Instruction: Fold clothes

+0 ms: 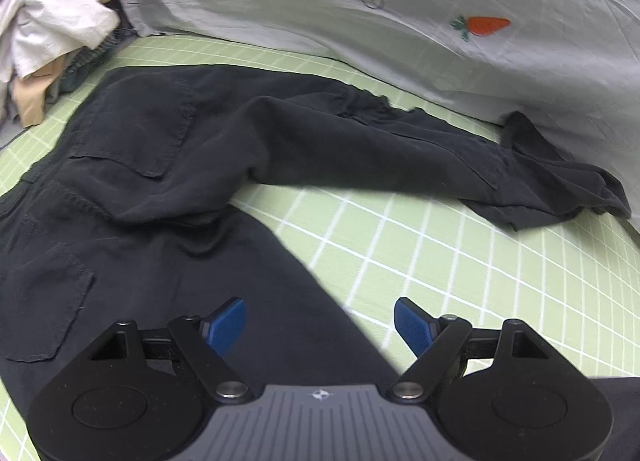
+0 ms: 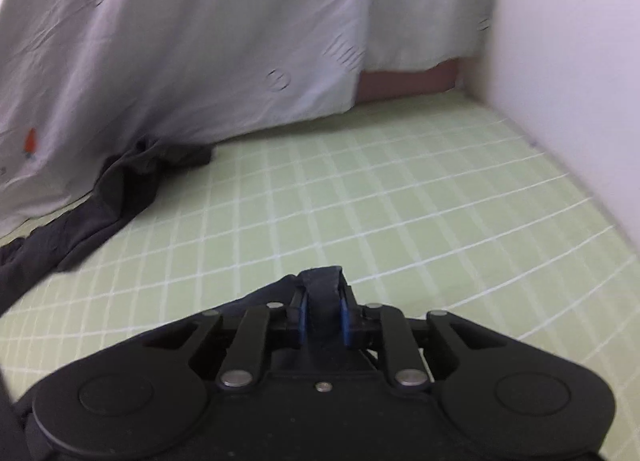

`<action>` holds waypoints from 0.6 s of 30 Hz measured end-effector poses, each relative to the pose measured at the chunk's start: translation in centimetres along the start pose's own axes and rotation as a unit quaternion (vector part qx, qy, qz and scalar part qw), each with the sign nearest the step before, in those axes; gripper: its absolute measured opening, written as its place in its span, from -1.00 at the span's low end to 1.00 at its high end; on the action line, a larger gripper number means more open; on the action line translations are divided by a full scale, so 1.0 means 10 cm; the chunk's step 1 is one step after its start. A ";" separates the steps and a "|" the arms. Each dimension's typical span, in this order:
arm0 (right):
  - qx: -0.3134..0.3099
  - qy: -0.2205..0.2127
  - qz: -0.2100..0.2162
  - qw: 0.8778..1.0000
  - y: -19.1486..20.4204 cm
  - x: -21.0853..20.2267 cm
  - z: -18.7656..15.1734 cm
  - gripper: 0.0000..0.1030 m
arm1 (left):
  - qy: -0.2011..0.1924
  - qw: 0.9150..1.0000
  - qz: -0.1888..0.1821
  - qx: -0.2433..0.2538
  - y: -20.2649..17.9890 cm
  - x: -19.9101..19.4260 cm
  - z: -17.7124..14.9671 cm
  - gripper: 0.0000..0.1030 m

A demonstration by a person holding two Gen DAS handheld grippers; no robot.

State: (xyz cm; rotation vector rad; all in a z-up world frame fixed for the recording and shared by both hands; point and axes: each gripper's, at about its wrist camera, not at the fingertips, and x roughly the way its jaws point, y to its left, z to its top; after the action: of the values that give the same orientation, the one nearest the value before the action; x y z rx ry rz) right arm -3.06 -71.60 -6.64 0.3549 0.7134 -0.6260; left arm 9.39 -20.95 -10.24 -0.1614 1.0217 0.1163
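Trousers [image 1: 168, 165] spread on the green checked bed sheet [image 1: 460, 261].
Your right hand-held gripper [image 2: 322, 315] pinches a near leg hem — your left hand-held gripper [image 1: 320, 327] hangs released above the near leg.

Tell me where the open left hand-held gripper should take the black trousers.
Grip the inner edge of the near leg of the black trousers, coming straight down. That edge lies flat between the open fingers of the left hand-held gripper, green checked sheet beside it. The right hand-held gripper already pinches black fabric.
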 end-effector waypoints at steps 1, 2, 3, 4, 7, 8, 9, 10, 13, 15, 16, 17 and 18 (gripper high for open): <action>0.014 0.003 -0.027 1.000 -0.09 0.01 0.01 -0.68 | -0.002 1.000 0.007 -0.007 0.05 0.00 -0.02 0.59; 0.029 0.017 -0.049 0.998 -0.20 0.07 0.01 -0.67 | -0.001 1.000 0.013 -0.015 0.11 0.00 -0.03 0.59; 0.039 0.030 -0.059 0.997 -0.28 0.12 0.01 -0.66 | 0.004 1.000 0.017 -0.023 0.16 0.02 -0.04 0.59; 0.034 0.035 -0.061 0.997 -0.27 0.14 0.01 -0.59 | 0.010 0.999 0.019 -0.030 0.21 0.04 -0.05 0.59; -0.003 0.028 -0.067 0.997 -0.14 0.14 0.05 -0.06 | 0.020 0.999 0.026 -0.039 0.30 0.07 -0.06 0.59; -0.014 0.020 -0.065 0.998 -0.08 0.13 0.07 0.13 | 0.021 0.999 0.027 -0.038 0.31 0.09 -0.05 0.59; -0.017 0.009 -0.059 0.998 -0.02 0.11 0.09 0.39 | 0.022 0.999 0.029 -0.035 0.31 0.11 -0.04 0.59; -0.016 -0.001 -0.052 0.999 0.02 0.12 0.11 0.56 | 0.024 0.999 0.030 -0.033 0.30 0.13 -0.03 0.59; -0.002 -0.015 -0.023 1.000 0.20 0.23 0.23 0.66 | 0.030 0.999 0.032 -0.029 0.27 0.22 0.01 0.59; 0.009 -0.014 0.002 1.000 0.32 0.33 0.33 0.66 | 0.036 0.998 0.035 -0.024 0.24 0.28 0.03 0.59; 0.019 -0.013 0.018 1.000 0.39 0.39 0.39 0.66 | 0.040 0.998 0.036 -0.022 0.23 0.32 0.04 0.59; 0.032 -0.012 0.039 0.999 0.44 0.45 0.44 0.66 | 0.043 0.998 0.036 -0.020 0.22 0.35 0.04 0.59; 0.045 -0.012 0.059 0.997 0.47 0.52 0.49 0.66 | 0.045 0.998 0.037 -0.018 0.21 0.38 0.04 0.59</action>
State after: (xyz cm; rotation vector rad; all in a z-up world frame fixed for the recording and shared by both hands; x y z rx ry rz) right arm 5.37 -72.58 -6.38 0.4682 0.6384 -0.5504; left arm 11.35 -18.74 -13.43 -0.1635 1.1171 0.1955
